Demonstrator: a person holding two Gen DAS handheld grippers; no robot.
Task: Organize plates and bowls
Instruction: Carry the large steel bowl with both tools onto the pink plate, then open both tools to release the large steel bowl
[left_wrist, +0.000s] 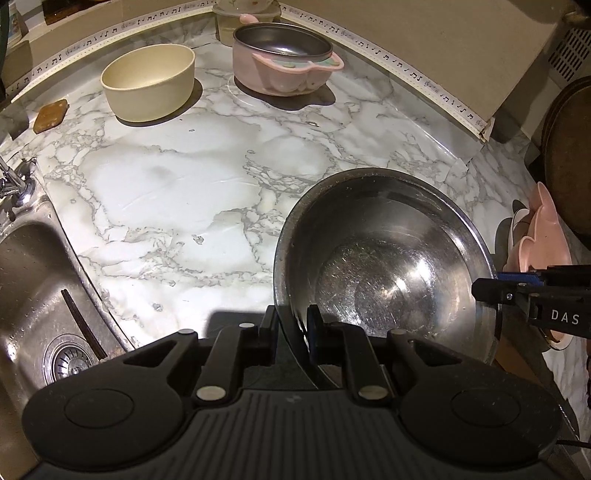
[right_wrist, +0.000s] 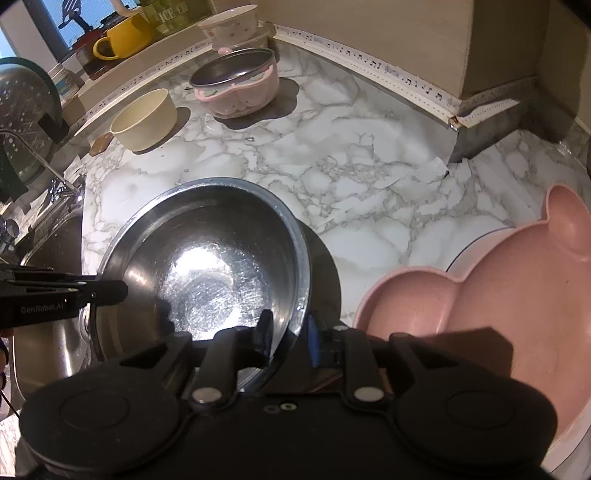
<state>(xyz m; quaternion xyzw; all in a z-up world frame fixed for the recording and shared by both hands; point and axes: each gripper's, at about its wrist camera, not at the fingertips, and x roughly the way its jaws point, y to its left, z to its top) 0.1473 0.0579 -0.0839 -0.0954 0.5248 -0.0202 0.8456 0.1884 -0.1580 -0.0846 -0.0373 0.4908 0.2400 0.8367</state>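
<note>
Steel bowl on table, rim between both sets of fingers. Left gripper pinches near rim; right gripper straddles opposite rim, pads slack, not pressing. Two-sided hold probably steadies the wide bowl. Pink dish right of right fingers.

Left gripper: pitched steeply downward, jaws nearly closed, clamped across a thin wall at the near left. Right gripper: pitched steeply downward at the near right, jaws slightly apart, pads not pressing.
</note>
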